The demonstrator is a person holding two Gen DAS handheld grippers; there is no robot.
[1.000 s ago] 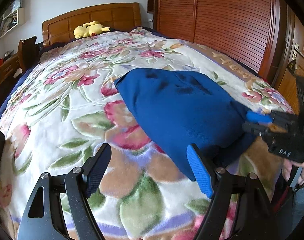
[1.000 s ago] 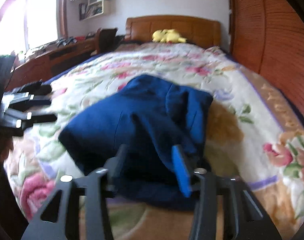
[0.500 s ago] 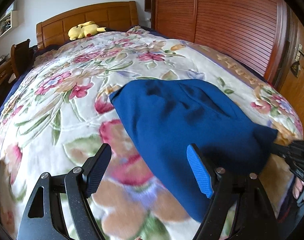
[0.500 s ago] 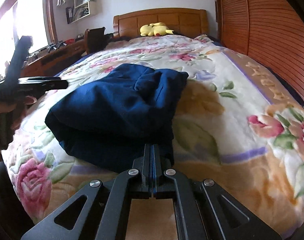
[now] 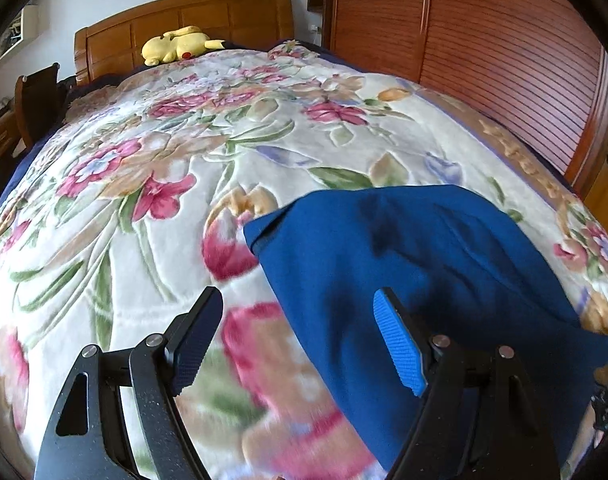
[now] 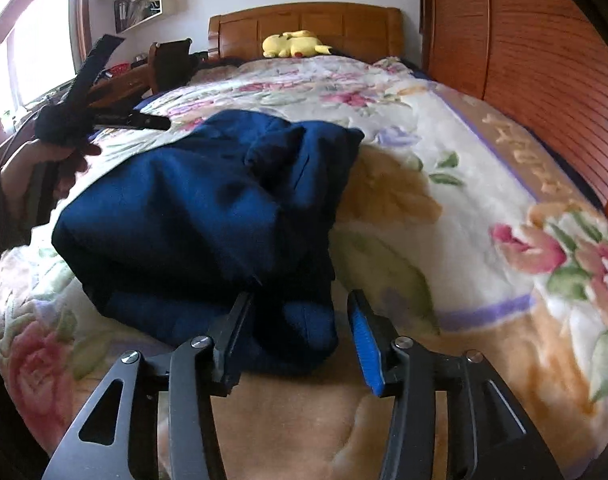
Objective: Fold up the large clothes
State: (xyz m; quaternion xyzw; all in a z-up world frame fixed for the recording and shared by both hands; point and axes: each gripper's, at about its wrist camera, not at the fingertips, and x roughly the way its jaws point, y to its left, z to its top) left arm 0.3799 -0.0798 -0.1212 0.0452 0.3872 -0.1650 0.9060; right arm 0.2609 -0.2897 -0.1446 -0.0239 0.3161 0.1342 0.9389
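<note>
A plush floral blanket [image 5: 151, 208] is covering the bed, and a folded, soft blue garment [image 6: 207, 216] is lying bunched at its foot end. The right hand-held gripper [image 6: 299, 336] is gaping open around the garment's near fold; the left hand-held gripper [image 5: 299, 336] is hovering open over its edge.

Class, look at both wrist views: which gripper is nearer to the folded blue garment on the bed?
Right. The right gripper has its open fingers around the blue garment at its near end. The left gripper, also open, hovers at the garment's left edge, mostly over the floral blanket.
</note>
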